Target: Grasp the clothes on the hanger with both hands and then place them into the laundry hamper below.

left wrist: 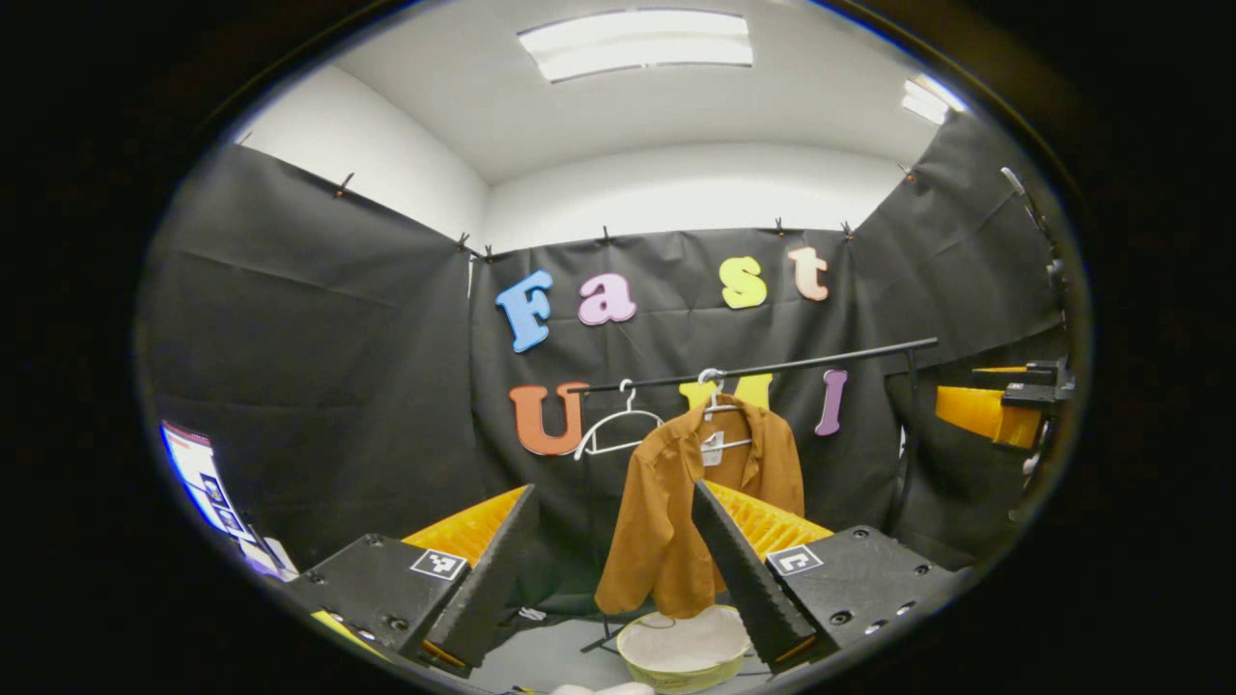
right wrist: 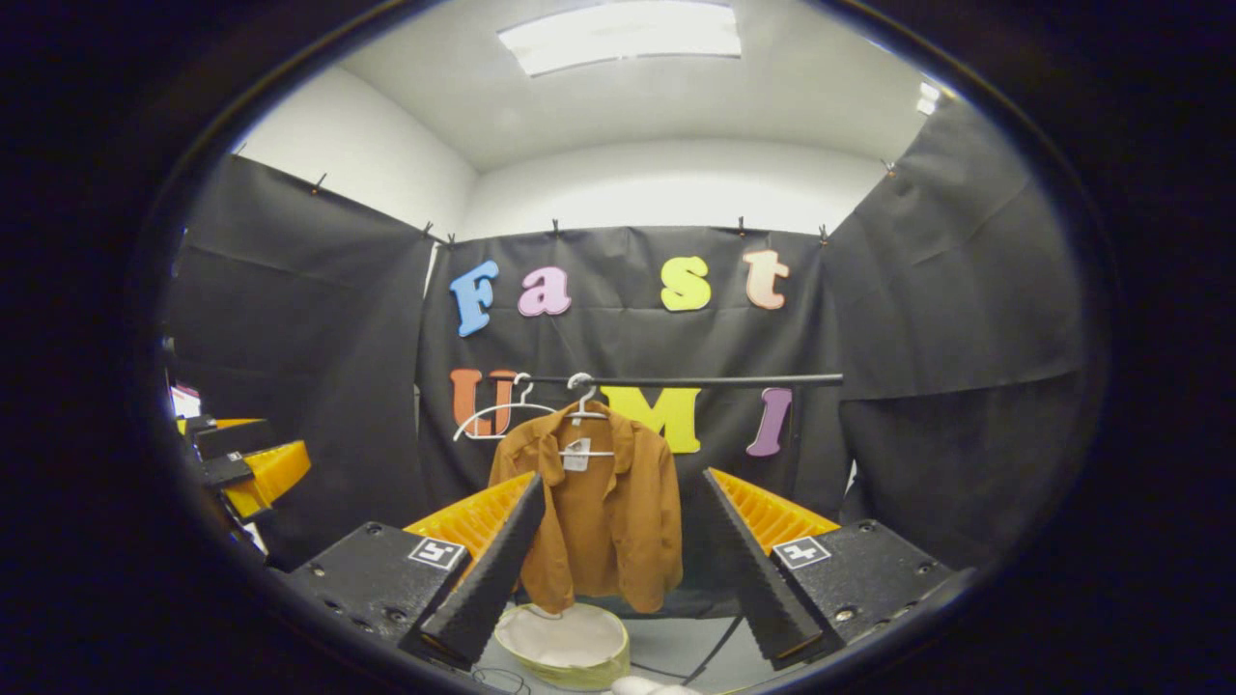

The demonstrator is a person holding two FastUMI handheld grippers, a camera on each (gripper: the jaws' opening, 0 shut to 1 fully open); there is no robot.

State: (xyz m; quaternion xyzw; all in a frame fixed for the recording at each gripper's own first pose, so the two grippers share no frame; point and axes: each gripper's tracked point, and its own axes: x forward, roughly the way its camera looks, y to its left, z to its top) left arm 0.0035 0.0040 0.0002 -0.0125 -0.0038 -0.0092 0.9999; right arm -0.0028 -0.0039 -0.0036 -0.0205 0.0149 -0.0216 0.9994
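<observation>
An empty hanger [left wrist: 618,427] is hung on the rail [left wrist: 763,368]. A ceiling light [left wrist: 637,43] is lit overhead.

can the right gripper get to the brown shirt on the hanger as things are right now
Probably yes. In the right gripper view the right gripper is open and pointed straight at the brown shirt, which hangs from the rail above the hamper. Nothing stands between them; it just needs to move in closer.
</observation>
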